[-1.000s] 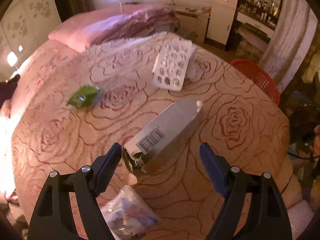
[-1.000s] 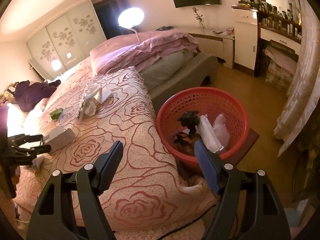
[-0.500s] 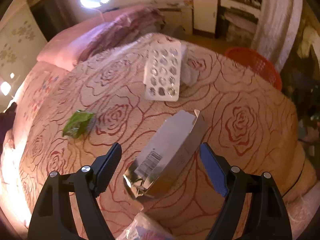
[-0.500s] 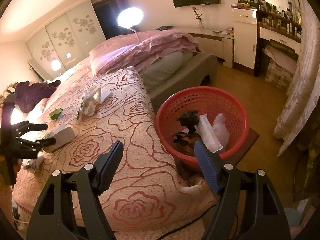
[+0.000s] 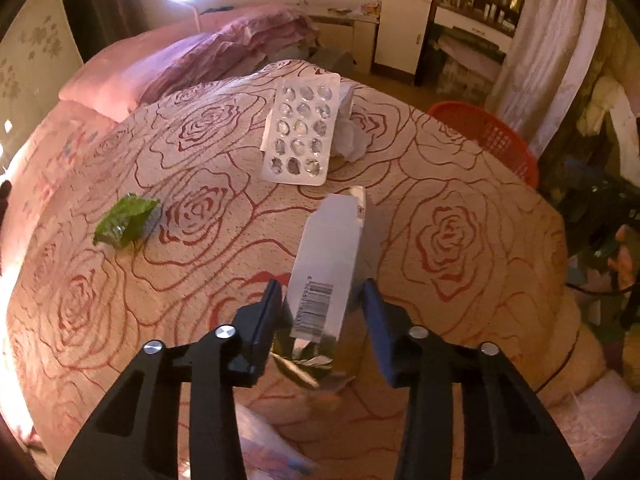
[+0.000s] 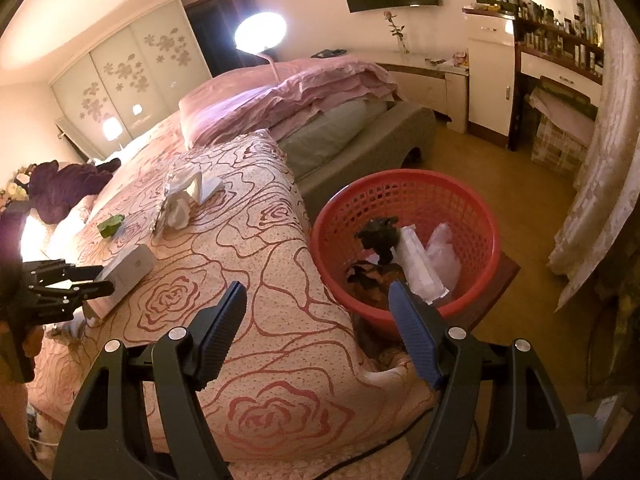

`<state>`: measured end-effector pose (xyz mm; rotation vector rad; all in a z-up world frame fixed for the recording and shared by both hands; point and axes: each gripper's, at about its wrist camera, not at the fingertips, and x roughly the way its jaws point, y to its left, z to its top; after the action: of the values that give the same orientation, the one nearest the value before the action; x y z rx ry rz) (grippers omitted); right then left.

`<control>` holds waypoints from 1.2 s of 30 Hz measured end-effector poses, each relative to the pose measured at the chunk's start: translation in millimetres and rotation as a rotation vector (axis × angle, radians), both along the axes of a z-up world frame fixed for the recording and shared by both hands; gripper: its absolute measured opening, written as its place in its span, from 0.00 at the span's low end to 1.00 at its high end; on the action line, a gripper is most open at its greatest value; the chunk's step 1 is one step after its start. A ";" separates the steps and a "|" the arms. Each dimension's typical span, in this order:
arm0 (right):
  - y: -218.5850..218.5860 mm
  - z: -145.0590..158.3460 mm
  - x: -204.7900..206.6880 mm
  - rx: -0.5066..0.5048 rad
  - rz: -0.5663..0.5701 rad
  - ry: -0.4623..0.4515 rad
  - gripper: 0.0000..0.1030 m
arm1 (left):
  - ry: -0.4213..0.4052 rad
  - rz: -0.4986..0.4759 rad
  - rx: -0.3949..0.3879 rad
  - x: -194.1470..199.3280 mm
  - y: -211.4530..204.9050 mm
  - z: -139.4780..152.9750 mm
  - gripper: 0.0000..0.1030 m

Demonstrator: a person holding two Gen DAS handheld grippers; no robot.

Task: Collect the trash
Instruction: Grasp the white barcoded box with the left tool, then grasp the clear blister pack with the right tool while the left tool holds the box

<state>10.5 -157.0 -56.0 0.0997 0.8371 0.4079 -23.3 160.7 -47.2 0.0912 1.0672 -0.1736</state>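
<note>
Left wrist view, our left gripper [image 5: 322, 304] was closing around the white carton [image 5: 332, 264] on the rose bedspread [image 5: 460, 240], blister tray [image 5: 302, 130] and green wrapper [image 5: 124, 222] lay beyond, our right gripper [image 6: 318, 316] hung spread and empty near the red basket [image 6: 404, 200].

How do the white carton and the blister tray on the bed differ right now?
The carton is a closed box printed with a barcode; the blister tray is a flat sheet of clear pockets. The carton sits between the left gripper fingers as its jaws are closing; the tray lies farther off, untouched, against crumpled tissue. Both rest on the rose-patterned bedspread.
</note>
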 end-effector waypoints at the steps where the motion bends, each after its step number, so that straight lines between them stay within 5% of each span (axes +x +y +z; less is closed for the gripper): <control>1: 0.3 0.2 -0.1 -0.001 0.003 0.000 0.69 | 0.003 0.007 -0.015 -0.9 -0.2 0.1 0.36; 8: 3.8 3.3 -2.2 -0.011 0.014 -0.001 0.69 | 0.047 0.062 -0.084 5.6 -0.3 -13.8 0.35; 22: 23.5 -2.3 5.3 -0.059 0.050 0.007 0.69 | -0.002 0.242 -0.223 -1.1 24.0 -12.8 0.27; 36: 128.4 17.3 36.3 -0.127 0.240 -0.095 0.69 | -0.151 0.429 -0.255 -26.0 57.9 17.8 0.27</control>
<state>46.7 -28.6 -38.7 -0.1386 0.7812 0.5784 -49.3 218.6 -29.5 -0.3479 0.8844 0.0851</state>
